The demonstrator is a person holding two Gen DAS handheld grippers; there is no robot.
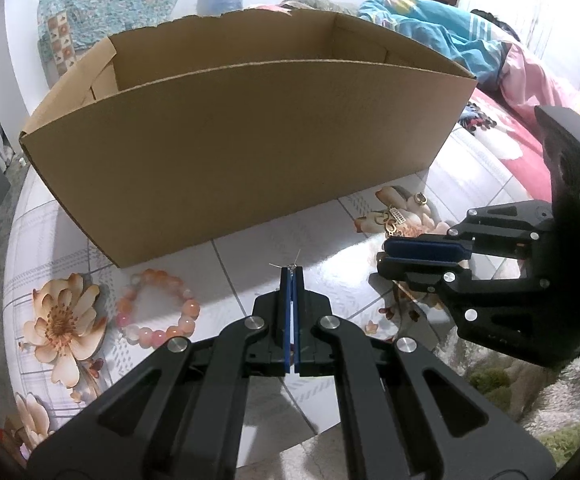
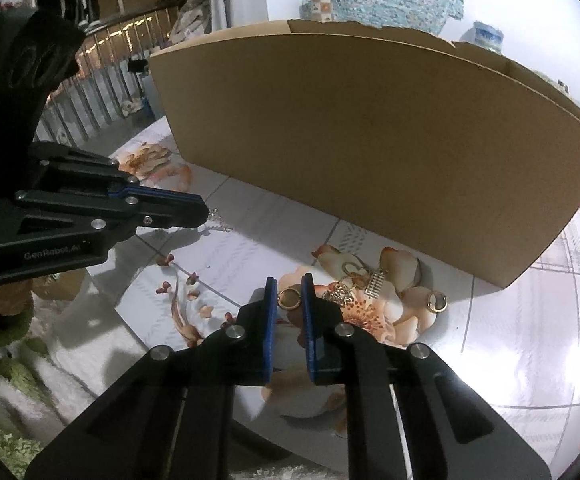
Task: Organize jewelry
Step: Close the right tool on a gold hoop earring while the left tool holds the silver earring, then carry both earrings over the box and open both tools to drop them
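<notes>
Box [image 1: 250,140] looks empty; my left gripper [image 1: 291,270] pinches a silver chain [image 1: 290,266], my right gripper [image 2: 290,296] brackets a ring [image 2: 288,298], bracelet [image 1: 158,312] waits.

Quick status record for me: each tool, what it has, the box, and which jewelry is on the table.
left tool: shut on a thin silver chain, its ends poking out at the tip
right tool: narrow gap, around a gold hoop earring; whether the pads press on it cannot be told
cardboard box: open top, upright, behind both tools; inside looks empty as far as visible
on the table: pink bead bracelet, second gold hoop, gold charm cluster
</notes>
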